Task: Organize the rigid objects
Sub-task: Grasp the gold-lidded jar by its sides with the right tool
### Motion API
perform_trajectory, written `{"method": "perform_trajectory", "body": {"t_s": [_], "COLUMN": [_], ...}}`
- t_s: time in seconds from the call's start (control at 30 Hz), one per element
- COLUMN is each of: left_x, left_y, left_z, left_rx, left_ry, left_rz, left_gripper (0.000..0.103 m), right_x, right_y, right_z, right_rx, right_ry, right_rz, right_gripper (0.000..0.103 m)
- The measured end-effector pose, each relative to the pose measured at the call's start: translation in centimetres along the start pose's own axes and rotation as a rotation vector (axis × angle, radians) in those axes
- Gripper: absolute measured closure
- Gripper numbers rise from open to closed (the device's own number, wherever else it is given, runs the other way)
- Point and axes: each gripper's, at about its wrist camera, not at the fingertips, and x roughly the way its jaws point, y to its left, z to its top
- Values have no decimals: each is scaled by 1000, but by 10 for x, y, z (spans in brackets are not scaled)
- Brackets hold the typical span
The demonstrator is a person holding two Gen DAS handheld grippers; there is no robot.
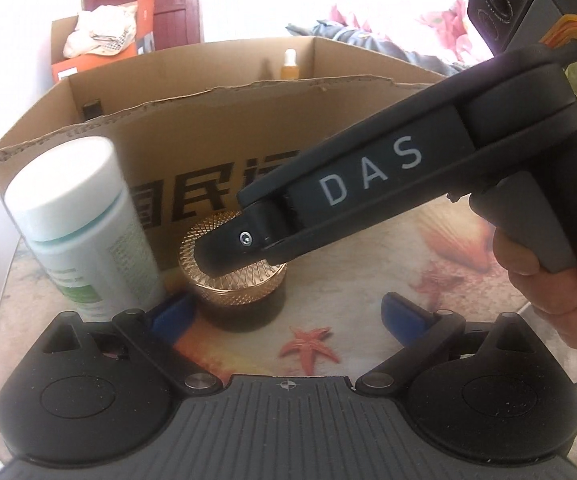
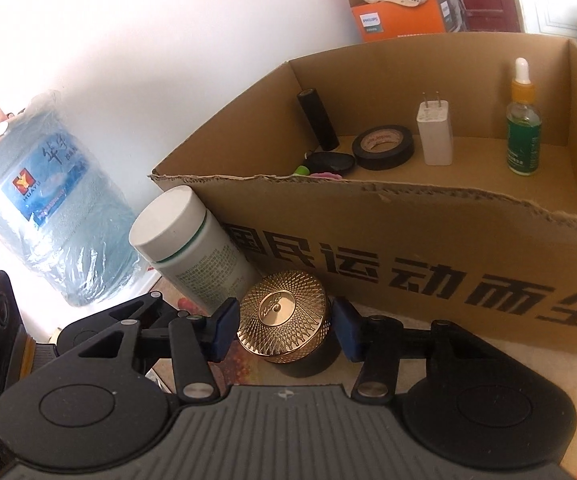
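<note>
Right wrist view: the right gripper (image 2: 284,326) is set around a dark jar with a gold patterned lid (image 2: 284,322), its blue pads (image 2: 224,330) standing at either side of the lid; the left pad appears to touch it, while contact on the right cannot be told for certain. The jar stands on the table (image 2: 568,400), which is covered with a starfish print, just in front of the near wall of an open cardboard box (image 2: 408,240). A white-capped bottle (image 2: 192,248) stands beside the jar, toward the table's left edge, against the box wall. Inside the box are seen a black cylinder (image 2: 317,120), a roll of black tape (image 2: 383,147), a white charger plug (image 2: 434,134) and a dropper bottle (image 2: 523,128).

From the left wrist view, the left gripper (image 1: 284,314) is held wide apart, nothing between its blue pads (image 1: 402,314), and is aimed at the same jar from nearer the table's front edge. The right gripper's finger lies across the lid there, and a hand (image 1: 560,280) is seen on its handle.
</note>
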Motion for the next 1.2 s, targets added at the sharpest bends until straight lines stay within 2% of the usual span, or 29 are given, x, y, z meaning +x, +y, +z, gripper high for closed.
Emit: {"method": "perform_trajectory", "body": {"t_s": [0.5,0.83,0.93,1.0,1.2], "left_x": [7,16,21,25,28], "left_y": [-46,-60,-61,-62,-66], "left_z": [11,16,19,22,20], "left_rx": [103,127,137,140,158], "left_ry": [-12,-4,1,11,18], "left_rz": [-136,-58,-31,-23,8], "left_gripper": [4,9,14,23,28], "right_x": [-57,-69,-66,-64,-61], "right_y": [-42,-58,-59,-58,-56], "right_z": [-27,-41,-42,-42,-43], "right_rx": [190,258,270,274,265], "right_ry": [-75,-86,-82,-81,-85], "right_rz": [-72,-79,-74,-70,-65], "right_gripper": [48,48,48,48,47]}}
